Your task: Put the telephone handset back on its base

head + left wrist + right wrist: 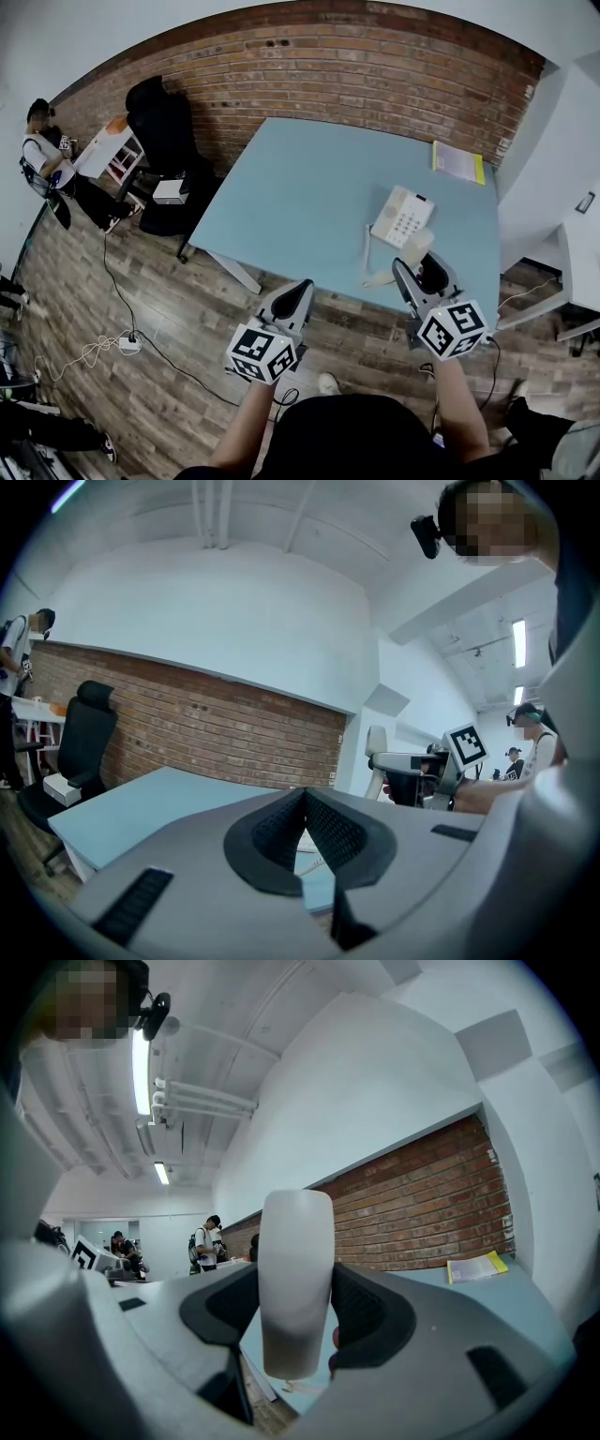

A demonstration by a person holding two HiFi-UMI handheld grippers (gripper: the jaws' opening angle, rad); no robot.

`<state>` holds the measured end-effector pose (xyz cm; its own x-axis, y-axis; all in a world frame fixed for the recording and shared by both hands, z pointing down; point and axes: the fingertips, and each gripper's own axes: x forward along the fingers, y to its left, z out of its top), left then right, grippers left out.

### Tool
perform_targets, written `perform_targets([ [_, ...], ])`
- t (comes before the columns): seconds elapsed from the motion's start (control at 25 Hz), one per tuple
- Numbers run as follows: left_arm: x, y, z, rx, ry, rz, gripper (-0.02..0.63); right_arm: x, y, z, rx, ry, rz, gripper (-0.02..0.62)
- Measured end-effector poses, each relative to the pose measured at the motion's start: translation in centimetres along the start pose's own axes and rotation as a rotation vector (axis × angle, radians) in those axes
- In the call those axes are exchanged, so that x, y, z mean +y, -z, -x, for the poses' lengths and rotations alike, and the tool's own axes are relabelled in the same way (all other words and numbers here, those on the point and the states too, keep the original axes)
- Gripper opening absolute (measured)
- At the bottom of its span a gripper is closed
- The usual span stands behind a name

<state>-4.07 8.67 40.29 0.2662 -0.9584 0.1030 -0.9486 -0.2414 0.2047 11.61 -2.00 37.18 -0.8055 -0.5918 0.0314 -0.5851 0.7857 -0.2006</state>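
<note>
1. The handset point(295, 1232) is held upright between the jaws of the right gripper point(296, 1275), with a ribbed pad pressed against each of its sides.
2. In the head view, the handset is seen over the near edge of the table point(300, 187), just on the near side of the base point(401, 216) and not seated on it.
3. The base is set on the table's right part, with its keypad facing up.
4. A pale cord point(366, 253) is seen on the table just left of the base, running toward the near edge.
5. The left gripper point(305, 799) is closed to a narrow V, its jaw tips touching, and nothing is held in it.
6. In the head view, the left gripper is held off the table, over the wood floor point(141, 309) and well left of the right gripper.
7. Yellow-edged papers point(457, 161) are laid at the table's far right corner.
8. A black chair point(164, 131) is placed past the table's left end, against the brick wall point(356, 66).
</note>
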Motion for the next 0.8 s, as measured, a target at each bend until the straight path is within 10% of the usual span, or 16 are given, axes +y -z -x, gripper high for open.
perform_targets([
  [0.8, 4.5, 0.4, 0.7, 0.033, 0.04, -0.078, 0.009, 3.2, 1.3, -4.0, 0.018, 0.037, -0.003, 0.239],
])
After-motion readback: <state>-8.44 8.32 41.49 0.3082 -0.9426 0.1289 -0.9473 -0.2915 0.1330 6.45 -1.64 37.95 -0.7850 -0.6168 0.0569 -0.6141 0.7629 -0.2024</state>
